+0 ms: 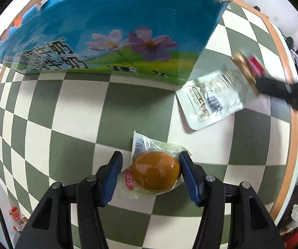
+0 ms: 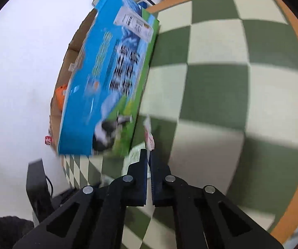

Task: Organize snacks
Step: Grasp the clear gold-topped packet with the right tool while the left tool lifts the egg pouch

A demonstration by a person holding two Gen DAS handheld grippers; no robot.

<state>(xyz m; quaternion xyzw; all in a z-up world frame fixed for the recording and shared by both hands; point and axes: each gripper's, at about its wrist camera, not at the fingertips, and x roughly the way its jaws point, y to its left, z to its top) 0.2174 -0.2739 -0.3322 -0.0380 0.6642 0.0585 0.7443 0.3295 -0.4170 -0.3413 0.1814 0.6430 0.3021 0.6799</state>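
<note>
Left gripper (image 1: 151, 172): fingers spread, bracketing a packaged braised egg (image 1: 156, 173) lying on the checkered tablecloth (image 1: 70, 112); right pad touching the wrapper, left pad apart from it. Beyond the egg, a blue printed carton (image 1: 111, 35), open-topped. Right of the carton's corner, a blurred clear snack pouch (image 1: 213, 99) held by the right gripper (image 1: 259, 84).

Right wrist view: fingers (image 2: 159, 178) pressed nearly together, pinching that pouch's edge (image 2: 149, 137), just beside the carton's end.

Left gripper (image 1: 151, 161) straddles egg packet (image 1: 156, 173) (wide).
</note>
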